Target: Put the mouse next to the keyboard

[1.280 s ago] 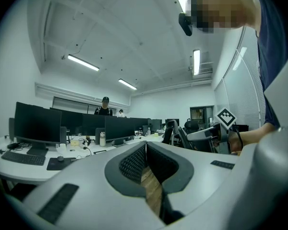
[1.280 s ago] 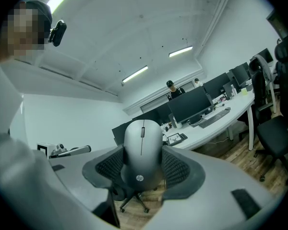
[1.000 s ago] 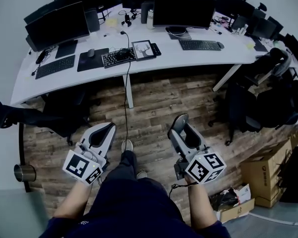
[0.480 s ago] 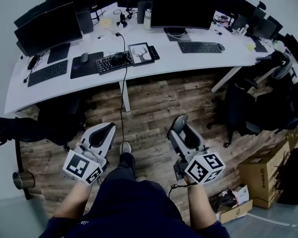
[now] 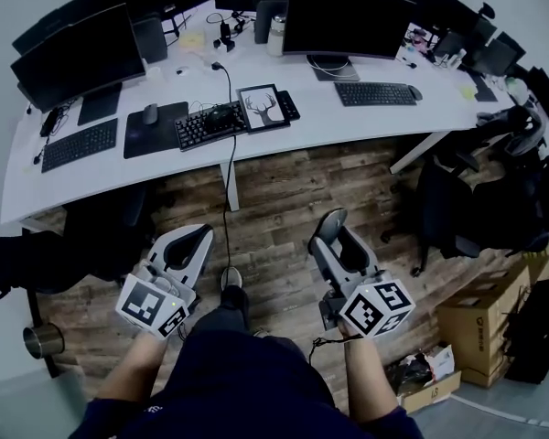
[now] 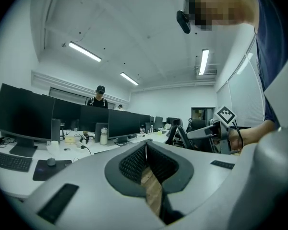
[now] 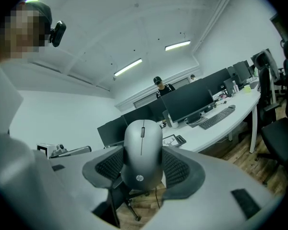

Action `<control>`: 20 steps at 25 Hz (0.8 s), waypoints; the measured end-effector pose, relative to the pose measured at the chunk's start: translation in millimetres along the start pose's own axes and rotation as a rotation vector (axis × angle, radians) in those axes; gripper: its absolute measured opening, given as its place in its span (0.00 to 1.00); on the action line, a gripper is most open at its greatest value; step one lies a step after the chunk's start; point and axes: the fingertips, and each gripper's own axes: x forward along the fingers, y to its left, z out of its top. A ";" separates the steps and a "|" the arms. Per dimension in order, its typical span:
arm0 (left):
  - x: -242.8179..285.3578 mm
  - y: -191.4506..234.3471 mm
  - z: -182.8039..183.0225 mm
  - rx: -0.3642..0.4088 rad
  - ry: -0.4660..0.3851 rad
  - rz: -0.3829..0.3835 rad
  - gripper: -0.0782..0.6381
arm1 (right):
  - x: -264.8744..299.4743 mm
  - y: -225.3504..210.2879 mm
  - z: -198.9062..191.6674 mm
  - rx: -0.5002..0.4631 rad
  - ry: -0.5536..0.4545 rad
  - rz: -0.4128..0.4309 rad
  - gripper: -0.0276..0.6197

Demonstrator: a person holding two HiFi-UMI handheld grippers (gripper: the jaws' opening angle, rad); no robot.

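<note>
A grey mouse (image 7: 143,145) sits upright between the ribbed pads of my right gripper (image 7: 143,163), which is shut on its sides. In the head view the right gripper (image 5: 335,230) is held over the wooden floor, short of the white desk (image 5: 348,117). My left gripper (image 5: 190,243) hangs beside it, shut with nothing in it; its pads (image 6: 134,163) meet. On the desk lie a black keyboard (image 5: 204,124) at the middle, a second keyboard (image 5: 375,92) at the right and a third keyboard (image 5: 77,144) at the left.
A tablet showing a deer (image 5: 263,106) leans by the middle keyboard, and a mouse pad (image 5: 149,128) with a mouse lies to its left. Monitors (image 5: 348,16) line the desk's back. Office chairs (image 5: 457,208) stand at the right, cardboard boxes (image 5: 485,323) lower right. A cable (image 5: 229,190) hangs from the desk.
The desk has slid slightly lower and to the right in the head view as the person moves. Both grippers keep their pose, the mouse still in the right one.
</note>
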 end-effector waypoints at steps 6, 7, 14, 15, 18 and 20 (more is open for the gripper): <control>21.0 41.4 3.3 -0.011 0.010 -0.015 0.15 | 40.9 -3.0 9.7 0.005 0.014 -0.020 0.44; 25.1 47.6 3.7 -0.013 0.012 -0.020 0.15 | 47.3 -3.4 11.7 0.005 0.014 -0.023 0.44; 52.8 86.4 7.6 -0.022 0.017 -0.061 0.15 | 88.5 -8.2 23.7 0.009 0.017 -0.055 0.44; 55.9 92.1 8.1 -0.023 0.017 -0.065 0.15 | 93.8 -9.1 25.1 0.009 0.016 -0.061 0.44; 64.0 107.6 11.1 -0.022 0.013 -0.078 0.15 | 108.6 -9.8 30.9 0.008 0.015 -0.075 0.44; 68.1 116.3 14.5 -0.019 0.010 -0.085 0.15 | 117.4 -8.5 35.9 0.005 0.011 -0.078 0.44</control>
